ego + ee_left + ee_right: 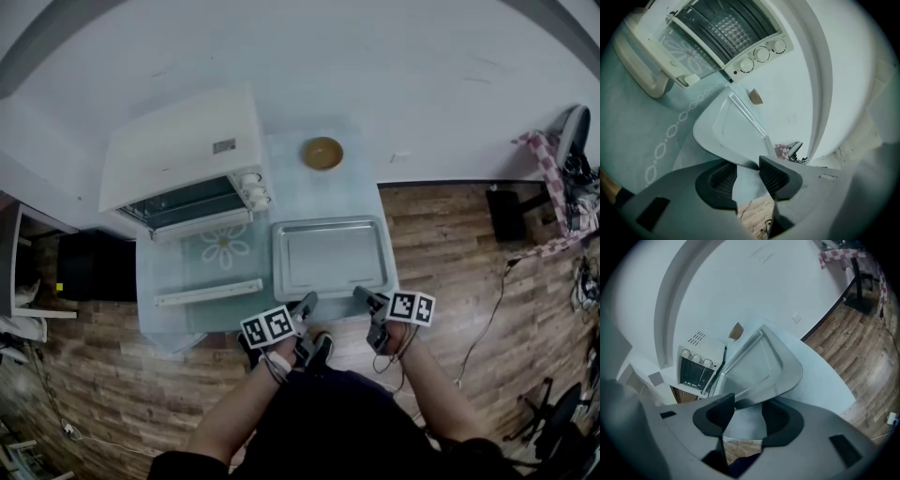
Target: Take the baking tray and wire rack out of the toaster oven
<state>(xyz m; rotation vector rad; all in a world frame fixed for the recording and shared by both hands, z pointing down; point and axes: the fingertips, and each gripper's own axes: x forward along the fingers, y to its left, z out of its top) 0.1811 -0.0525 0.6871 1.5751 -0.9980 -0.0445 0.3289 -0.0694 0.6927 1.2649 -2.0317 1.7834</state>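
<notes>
Closest to you, your forearms reach in over the wood floor (450, 262), each hand carrying its gripper with its marker cube (269, 325) turned up. Your left gripper (747, 169) sits at the near edge of the pale glass table (178, 314). Its jaws stand partly apart with nothing pressed between the pads; only the table top and the floor show through the gap. Your right gripper (749, 411) is just beside it, to its right, with its jaws somewhat wider apart and also gripping nothing.

Both sets of tips point at the near rim of the baking tray (330, 258), right at that rim, though contact cannot be made out. The tray lies flat and empty on the table, outside the oven.

To its left the oven door (223, 248) hangs open and level, with a flower print on its glass and its white handle (208, 292) towards you. Behind it stands the white toaster oven (178, 150), with three knobs (251, 187) down its right side. The wire rack (723, 26) shows as a grid of bars inside the cavity.

Beyond the tray, near the wall, sits a small brown bowl (322, 153).
</notes>
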